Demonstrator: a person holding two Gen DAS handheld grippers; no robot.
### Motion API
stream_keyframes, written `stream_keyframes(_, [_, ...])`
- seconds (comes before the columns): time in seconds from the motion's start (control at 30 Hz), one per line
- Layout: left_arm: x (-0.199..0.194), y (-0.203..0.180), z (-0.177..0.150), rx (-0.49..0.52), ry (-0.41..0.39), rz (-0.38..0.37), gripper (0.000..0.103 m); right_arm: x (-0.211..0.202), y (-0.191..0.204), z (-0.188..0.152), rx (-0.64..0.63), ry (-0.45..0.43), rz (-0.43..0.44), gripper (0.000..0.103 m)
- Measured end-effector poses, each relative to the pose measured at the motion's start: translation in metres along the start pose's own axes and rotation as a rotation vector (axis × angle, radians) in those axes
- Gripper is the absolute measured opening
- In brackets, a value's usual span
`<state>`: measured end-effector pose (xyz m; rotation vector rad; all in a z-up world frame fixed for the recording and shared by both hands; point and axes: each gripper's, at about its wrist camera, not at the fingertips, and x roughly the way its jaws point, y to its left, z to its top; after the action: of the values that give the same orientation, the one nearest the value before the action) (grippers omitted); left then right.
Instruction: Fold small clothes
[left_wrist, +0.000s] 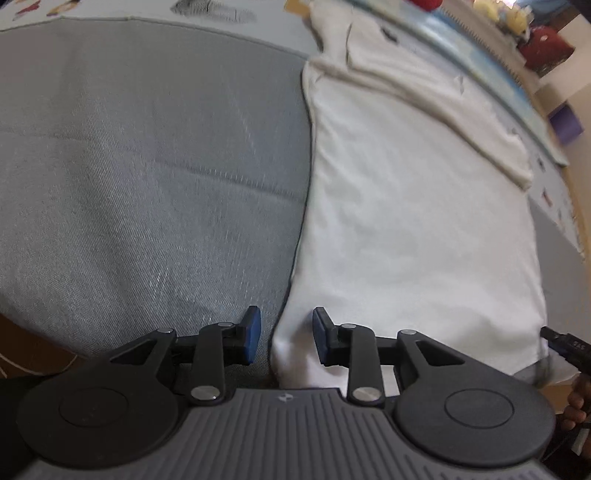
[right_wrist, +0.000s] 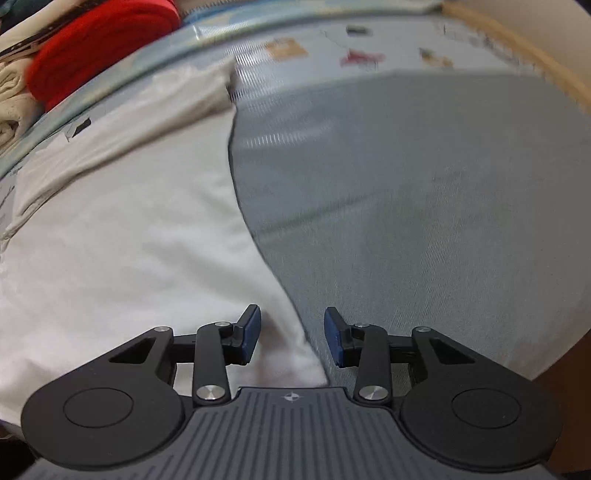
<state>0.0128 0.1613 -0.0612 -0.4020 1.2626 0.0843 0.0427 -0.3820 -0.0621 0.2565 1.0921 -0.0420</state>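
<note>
A white garment (left_wrist: 406, 221) lies flat on a grey mat (left_wrist: 147, 166), with a sleeve folded across its far end. My left gripper (left_wrist: 286, 325) points down at the garment's near left corner, open, with the cloth's edge between its blue pads and neither pad pressing on it. In the right wrist view the same garment (right_wrist: 110, 240) fills the left half, and my right gripper (right_wrist: 291, 325) stands open over its near right corner at the mat (right_wrist: 424, 221). The right gripper's tip (left_wrist: 565, 347) and a hand (left_wrist: 576, 402) show at the left view's right edge.
A red cloth (right_wrist: 99, 40) and folded cream towels (right_wrist: 11, 99) sit beyond the garment's far end. A patterned sheet (right_wrist: 332, 48) lies under the mat, with a wooden edge (right_wrist: 517, 48) past it. A purple object (left_wrist: 565, 125) stands at the far right.
</note>
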Motion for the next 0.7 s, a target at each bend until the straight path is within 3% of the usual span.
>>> stream_keyframes(0.17, [0.006, -0.003, 0.004, -0.012, 0.002, 0.032, 0.034, -0.002, 0.002, -0.005, -0.055, -0.007, -0.025, 0.04])
stream_keyframes(0.47, [0.008, -0.018, -0.01, 0.094, -0.013, 0.074, 0.034, -0.006, 0.005, -0.008, -0.101, -0.01, -0.013, 0.039])
stream_keyframes(0.57, [0.008, -0.02, -0.013, 0.111, -0.015, 0.075, 0.033, -0.006, 0.006, -0.007, -0.099, -0.005, 0.001, 0.028])
stream_keyframes(0.6, [0.008, -0.02, -0.014, 0.116, -0.015, 0.076, 0.028, -0.006, 0.007, -0.008, -0.103, -0.005, -0.003, 0.024])
stream_keyframes(0.63, [0.008, -0.02, -0.015, 0.124, -0.013, 0.076, 0.015, -0.005, 0.008, -0.008, -0.107, -0.002, -0.007, 0.014])
stream_keyframes(0.7, [0.007, -0.022, -0.017, 0.14, -0.008, 0.068, 0.006, -0.007, 0.009, -0.008, -0.112, -0.005, -0.007, 0.005])
